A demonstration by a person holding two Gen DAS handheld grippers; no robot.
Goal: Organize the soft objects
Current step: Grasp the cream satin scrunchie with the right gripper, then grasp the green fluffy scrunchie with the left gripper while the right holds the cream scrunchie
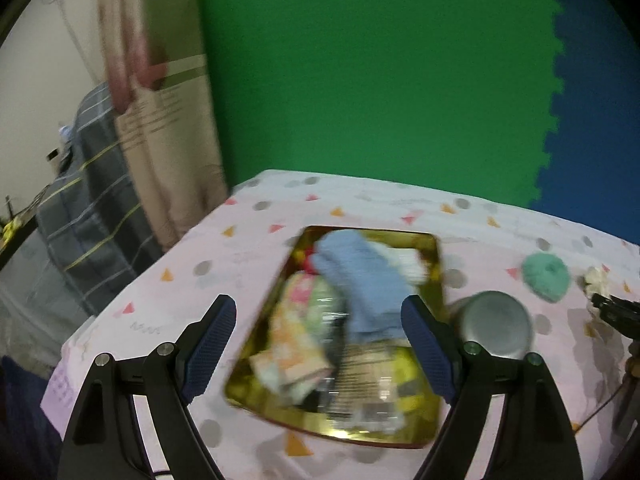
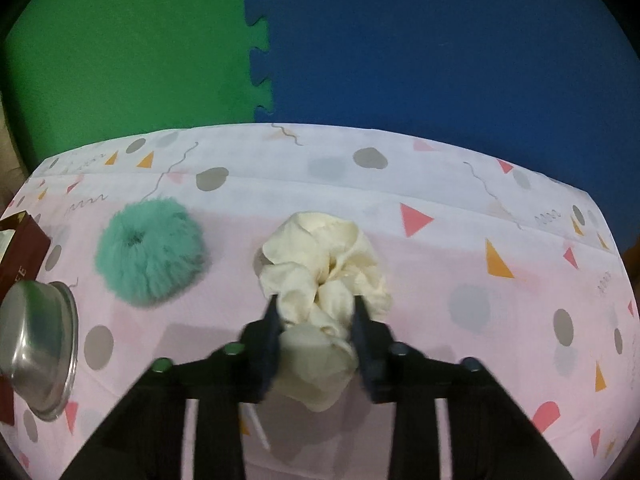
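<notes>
A cream scrunchie [image 2: 320,264] lies on the pink patterned tablecloth, and my right gripper [image 2: 316,305] is shut on its near side, a pad pressing in from each flank. A fluffy teal scrunchie [image 2: 150,250] rests to its left, apart from it. In the left wrist view my left gripper [image 1: 319,301] hangs open above a gold tin tray [image 1: 439,272]. The tray holds a light blue knitted piece [image 1: 360,276] and patterned folded cloths [image 1: 296,344]; nothing is between these fingers. The teal scrunchie [image 1: 546,276] shows to the tray's right.
A steel bowl [image 1: 496,324] stands tilted against the tray's right side, also visible as the steel bowl [image 2: 40,344] at the left edge. Green and blue foam mats form the wall behind. The table's left edge drops toward a striped blanket [image 1: 92,216].
</notes>
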